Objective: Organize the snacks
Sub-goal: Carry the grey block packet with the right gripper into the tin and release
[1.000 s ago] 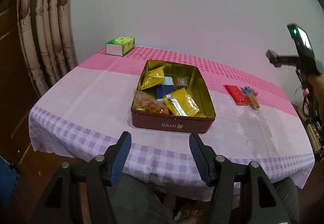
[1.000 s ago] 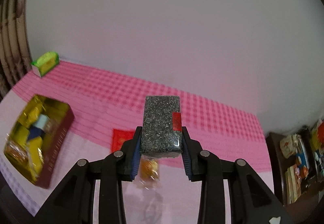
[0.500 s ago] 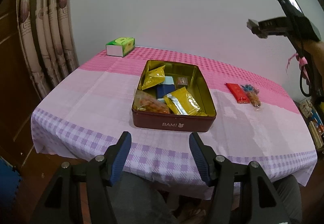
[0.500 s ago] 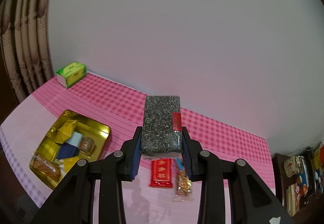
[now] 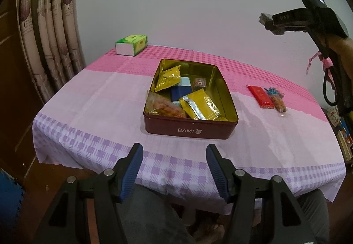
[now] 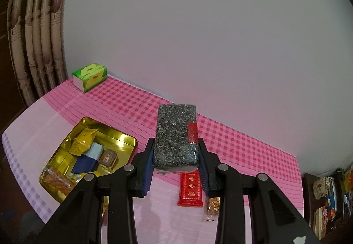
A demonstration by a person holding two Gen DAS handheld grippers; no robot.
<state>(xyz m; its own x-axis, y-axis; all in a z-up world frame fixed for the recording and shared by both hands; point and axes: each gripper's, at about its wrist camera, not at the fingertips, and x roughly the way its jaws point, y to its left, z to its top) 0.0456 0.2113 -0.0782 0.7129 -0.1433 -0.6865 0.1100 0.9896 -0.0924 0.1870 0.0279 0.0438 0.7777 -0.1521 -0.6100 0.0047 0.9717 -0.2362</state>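
My right gripper [image 6: 176, 153] is shut on a dark speckled snack block [image 6: 175, 133] and holds it high above the table; it shows at the upper right of the left wrist view [image 5: 268, 23]. An open maroon tin [image 5: 190, 129] with a gold inside holds several snack packets and sits mid-table; it also shows in the right wrist view [image 6: 130, 144]. A red packet [image 5: 260, 96] and a clear bag of orange snacks [image 5: 277, 101] lie right of the tin. My left gripper [image 5: 174, 164] is open and empty before the table's near edge.
A green tissue box [image 5: 131, 44] stands at the table's far left corner. Curtains [image 5: 48, 30] hang at the left. A white wall runs behind the table. A cluttered shelf [image 6: 328, 199] stands past the table's right end.
My right gripper has risen higher with the speckled block and swung to look toward the tin. My left gripper has stayed open and nearly still.
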